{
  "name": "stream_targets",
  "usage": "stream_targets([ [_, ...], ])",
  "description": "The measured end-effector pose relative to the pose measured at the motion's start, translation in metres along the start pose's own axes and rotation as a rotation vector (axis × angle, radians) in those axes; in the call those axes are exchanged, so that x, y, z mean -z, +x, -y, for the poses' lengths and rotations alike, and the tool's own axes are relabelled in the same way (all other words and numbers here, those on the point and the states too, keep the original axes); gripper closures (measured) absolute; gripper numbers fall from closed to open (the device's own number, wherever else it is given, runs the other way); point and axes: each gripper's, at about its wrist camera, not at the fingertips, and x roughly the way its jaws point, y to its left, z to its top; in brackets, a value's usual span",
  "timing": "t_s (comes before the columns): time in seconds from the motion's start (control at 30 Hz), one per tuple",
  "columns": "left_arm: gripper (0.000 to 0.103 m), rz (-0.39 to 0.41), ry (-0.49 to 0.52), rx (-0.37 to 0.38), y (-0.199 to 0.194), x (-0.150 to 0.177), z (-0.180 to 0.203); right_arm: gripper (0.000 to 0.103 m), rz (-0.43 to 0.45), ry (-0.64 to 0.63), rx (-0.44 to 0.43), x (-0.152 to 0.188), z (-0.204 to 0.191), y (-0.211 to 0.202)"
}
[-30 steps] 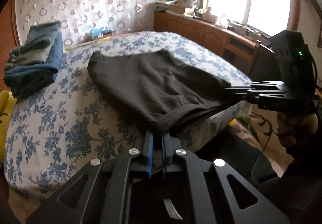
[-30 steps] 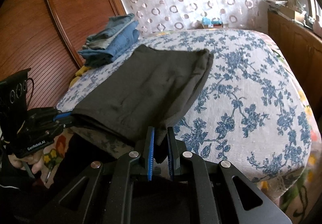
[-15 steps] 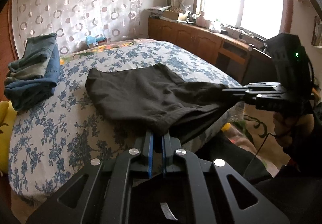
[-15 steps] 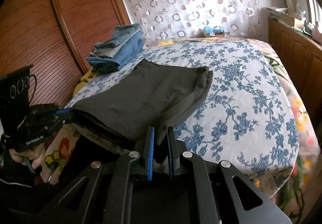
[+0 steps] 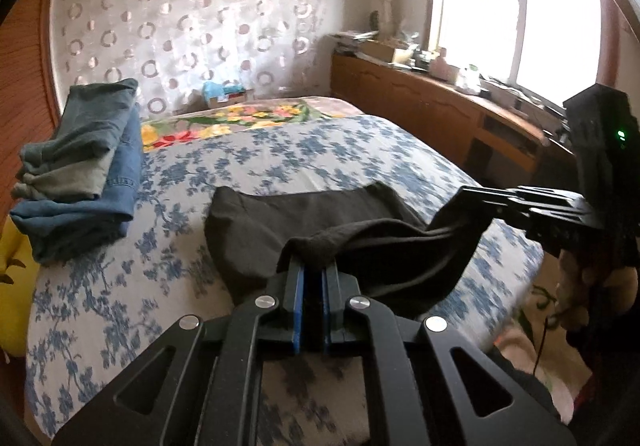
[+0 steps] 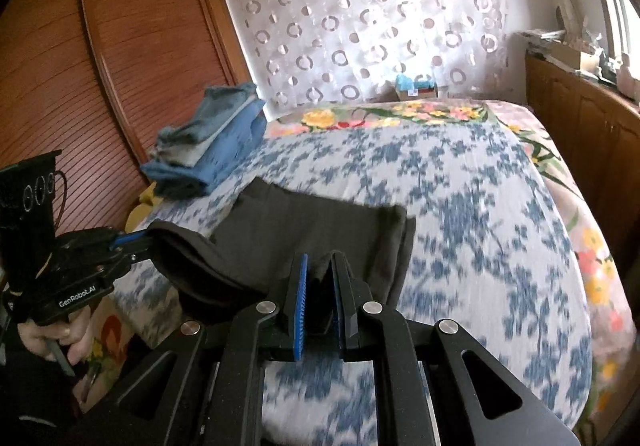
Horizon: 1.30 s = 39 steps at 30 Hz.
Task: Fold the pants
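Observation:
Dark grey pants (image 5: 272,221) (image 6: 304,230) lie half folded on the flowered bedspread (image 5: 280,153) (image 6: 460,205), their near edge raised off the bed. My left gripper (image 5: 313,266) is shut on the left corner of that raised edge. It also shows at the left of the right wrist view, left gripper (image 6: 148,236), held by a hand (image 6: 60,338). My right gripper (image 6: 320,266) is shut on the other corner, and the left wrist view has it as the right gripper (image 5: 464,197). The cloth sags between the two.
A stack of folded jeans (image 5: 80,165) (image 6: 212,149) sits at the bed's left side near a wooden wardrobe (image 6: 100,85). A low wooden cabinet (image 5: 440,113) under the window runs along the right. A small box (image 6: 416,87) sits behind the bed.
Both grippers have lifted the near edge of the pants and carried it forward over the bed. The flat part of the pants now looks shorter, and the bedspread's yellow flowered far end shows.

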Motion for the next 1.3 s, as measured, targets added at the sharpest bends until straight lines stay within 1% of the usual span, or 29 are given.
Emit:
stream_targets([
  [0.27, 0.096, -0.001, -0.027, -0.027, 0.017, -0.014, -0.013, 0.092, -0.026, -0.01, 0.024, -0.019, 0.0, 0.042],
  [0.53, 0.096, 0.04, -0.013, -0.052, 0.017, -0.039, -0.02, 0.092, 0.008, -0.012, 0.036, -0.042, 0.0, 0.061],
  [0.67, 0.096, 0.045, -0.026, -0.058, 0.023, -0.044, -0.026, 0.092, 0.002, -0.011, 0.046, -0.046, 0.003, 0.073],
  [0.77, 0.087, 0.03, -0.038, -0.046, 0.028, -0.042, -0.029, 0.092, -0.013, -0.014, 0.064, -0.048, 0.005, 0.085],
  [0.8, 0.082, 0.025, -0.033, -0.04, 0.028, -0.04, -0.029, 0.091, -0.018, -0.012, 0.073, -0.047, 0.006, 0.086],
  [0.83, 0.075, 0.023, -0.027, -0.038, 0.027, -0.037, -0.029, 0.087, -0.019, -0.01, 0.081, -0.047, 0.006, 0.088],
  [0.87, 0.071, 0.023, -0.025, -0.036, 0.026, -0.035, -0.029, 0.082, -0.024, -0.006, 0.091, -0.047, 0.008, 0.088],
  [0.9, 0.059, 0.023, -0.024, -0.03, 0.025, -0.033, -0.029, 0.081, -0.024, -0.006, 0.096, -0.048, 0.008, 0.087],
  [0.93, 0.052, 0.027, -0.024, -0.021, 0.023, -0.031, -0.029, 0.079, -0.023, -0.009, 0.1, -0.049, 0.008, 0.085],
  [1.0, 0.052, 0.034, -0.032, -0.01, 0.018, -0.026, -0.031, 0.075, -0.019, -0.02, 0.11, -0.048, 0.009, 0.077],
  [1.03, 0.05, 0.034, -0.038, -0.01, 0.015, -0.024, -0.033, 0.069, -0.018, -0.028, 0.122, -0.047, 0.01, 0.073],
  [1.07, 0.049, 0.037, -0.045, -0.013, 0.012, -0.022, -0.034, 0.068, -0.019, -0.036, 0.134, -0.045, 0.01, 0.068],
  [1.17, 0.048, 0.04, -0.051, -0.022, 0.006, -0.014, -0.037, 0.068, -0.026, -0.054, 0.137, -0.036, 0.01, 0.056],
  [1.3, 0.048, 0.018, -0.068, -0.013, 0.001, 0.006, -0.04, 0.067, -0.065, -0.068, 0.097, -0.019, 0.01, 0.047],
])
